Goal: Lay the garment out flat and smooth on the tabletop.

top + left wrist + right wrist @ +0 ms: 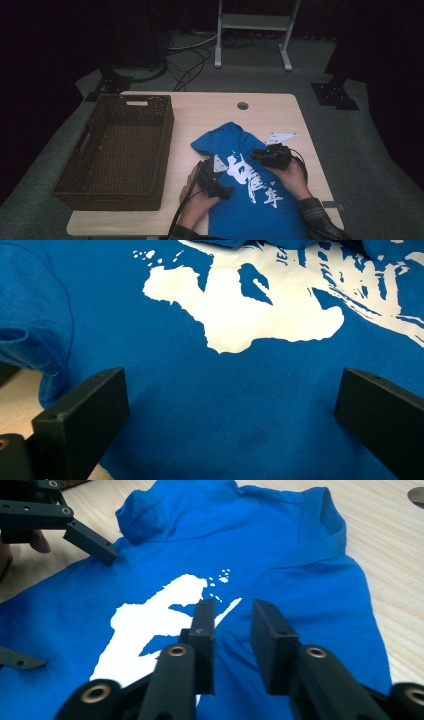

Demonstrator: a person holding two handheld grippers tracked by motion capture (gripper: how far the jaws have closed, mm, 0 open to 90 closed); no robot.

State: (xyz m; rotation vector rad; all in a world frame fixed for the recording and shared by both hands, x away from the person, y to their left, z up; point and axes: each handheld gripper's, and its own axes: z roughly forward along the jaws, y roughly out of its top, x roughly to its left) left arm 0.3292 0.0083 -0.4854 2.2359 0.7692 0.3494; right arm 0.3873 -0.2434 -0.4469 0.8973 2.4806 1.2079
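A blue T-shirt with a white print lies flat on the wooden table, its collar toward the far side. My left gripper rests low over the shirt's left part, and its jaws stand wide open with only flat cloth between them. My right gripper hovers over the shirt's right part and points left. Its jaws leave a narrow gap above the print on the shirt, and I see no fold pinched. One of the left gripper's fingers shows at the upper left of the right gripper view.
A dark wicker basket stands on the left half of the table. A round cable hole sits near the far edge. Behind the table are a white stand and cables on the grey floor.
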